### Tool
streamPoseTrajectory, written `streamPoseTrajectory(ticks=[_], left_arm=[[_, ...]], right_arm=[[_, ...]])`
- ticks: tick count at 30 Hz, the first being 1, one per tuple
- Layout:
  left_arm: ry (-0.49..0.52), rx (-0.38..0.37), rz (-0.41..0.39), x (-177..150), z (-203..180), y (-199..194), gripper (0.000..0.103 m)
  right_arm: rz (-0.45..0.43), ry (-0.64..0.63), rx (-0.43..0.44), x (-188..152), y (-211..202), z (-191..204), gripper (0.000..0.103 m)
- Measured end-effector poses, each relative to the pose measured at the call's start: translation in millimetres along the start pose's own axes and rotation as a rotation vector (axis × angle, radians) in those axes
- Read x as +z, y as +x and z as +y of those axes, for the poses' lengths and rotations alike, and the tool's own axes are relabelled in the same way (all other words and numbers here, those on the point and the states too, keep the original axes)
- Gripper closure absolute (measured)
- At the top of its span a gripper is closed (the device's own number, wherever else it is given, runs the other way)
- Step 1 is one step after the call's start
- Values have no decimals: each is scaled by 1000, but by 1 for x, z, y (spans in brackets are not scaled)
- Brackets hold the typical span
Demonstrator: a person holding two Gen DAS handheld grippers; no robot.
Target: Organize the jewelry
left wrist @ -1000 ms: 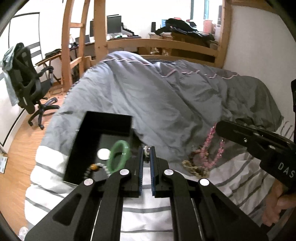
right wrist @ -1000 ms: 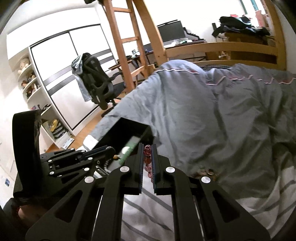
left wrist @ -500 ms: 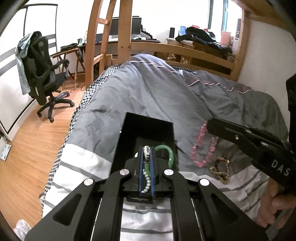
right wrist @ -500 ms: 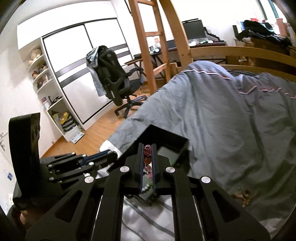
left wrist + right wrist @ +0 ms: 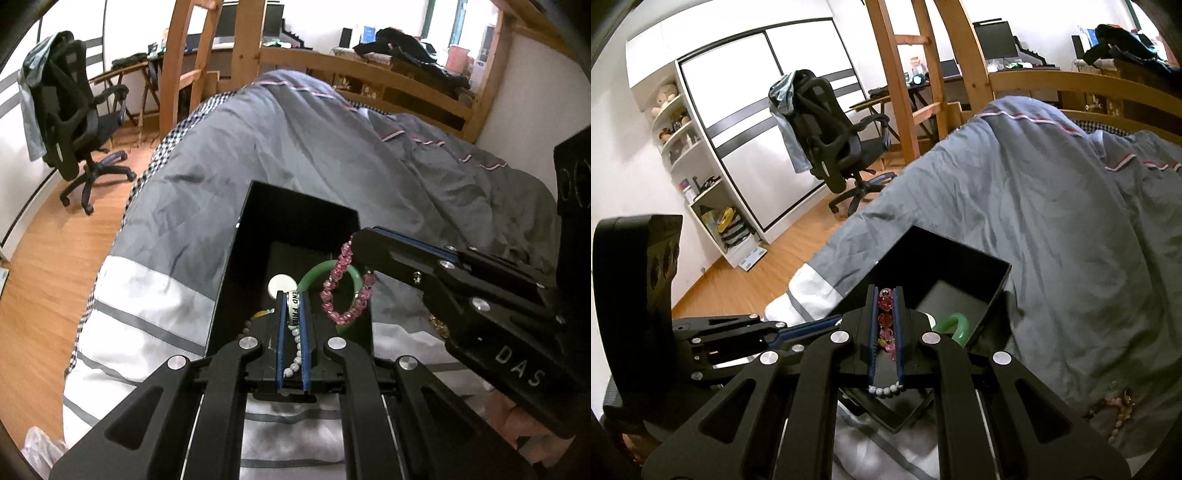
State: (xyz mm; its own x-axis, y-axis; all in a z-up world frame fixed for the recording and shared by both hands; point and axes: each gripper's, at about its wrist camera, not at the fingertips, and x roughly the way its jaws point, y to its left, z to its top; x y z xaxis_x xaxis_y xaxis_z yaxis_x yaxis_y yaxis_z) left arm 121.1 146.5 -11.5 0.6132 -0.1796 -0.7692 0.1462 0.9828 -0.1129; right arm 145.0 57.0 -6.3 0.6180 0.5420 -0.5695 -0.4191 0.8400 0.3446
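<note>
A black open box (image 5: 295, 206) lies on the grey bed, also in the right wrist view (image 5: 960, 251). Inside lie a green bangle (image 5: 314, 273), a white disc (image 5: 281, 284) and beads. My left gripper (image 5: 291, 295) is shut on a white pearl bracelet (image 5: 293, 360) with a printed tag, over the box's near end. My right gripper (image 5: 356, 240) is shut on a pink bead bracelet (image 5: 341, 288), which hangs over the box; its beads show between the fingers in the right wrist view (image 5: 885, 317). The bangle shows there too (image 5: 955, 325).
A gold chain piece (image 5: 1119, 410) lies on the duvet to the right of the box. A grey duvet (image 5: 332, 147) covers the bed. A black office chair (image 5: 74, 122) stands on the wooden floor to the left, with a wooden ladder (image 5: 184, 62) behind.
My right gripper has carried the pink bracelet left, from beside the box to above its inside. My left gripper has stayed over the box with the pearl bracelet, slightly lower.
</note>
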Motion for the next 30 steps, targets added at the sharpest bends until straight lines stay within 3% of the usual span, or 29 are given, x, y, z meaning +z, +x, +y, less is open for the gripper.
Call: streamPoseTrajectory(ticks=[7, 10, 11, 12, 14, 15, 18, 21, 30], left_arm=[[-43, 16, 7, 0, 10, 1, 96], [-41, 26, -3, 0, 9, -2, 78], [-37, 34, -17, -1, 8, -4, 64], [-35, 43, -31, -1, 6, -7, 52], [-28, 45, -63, 0, 3, -12, 43], [-24, 46, -74, 0, 2, -14, 33], [14, 80, -91, -2, -8, -17, 16], [52, 108, -96, -3, -18, -15, 14], [91, 58, -135, -7, -61, -24, 9]], right_arm=[[26, 37, 1, -3, 6, -6, 93], [21, 34, -8, -1, 2, -8, 90], [17, 34, -13, -1, 0, -8, 87], [14, 35, -17, 0, -1, -9, 78], [2, 39, -32, 0, -8, -11, 57], [-8, 39, -46, 1, -12, -13, 42], [-34, 32, -99, 2, -29, -19, 22], [-54, 11, -167, 2, -49, -26, 13], [-78, 30, -302, -1, -117, -62, 6]])
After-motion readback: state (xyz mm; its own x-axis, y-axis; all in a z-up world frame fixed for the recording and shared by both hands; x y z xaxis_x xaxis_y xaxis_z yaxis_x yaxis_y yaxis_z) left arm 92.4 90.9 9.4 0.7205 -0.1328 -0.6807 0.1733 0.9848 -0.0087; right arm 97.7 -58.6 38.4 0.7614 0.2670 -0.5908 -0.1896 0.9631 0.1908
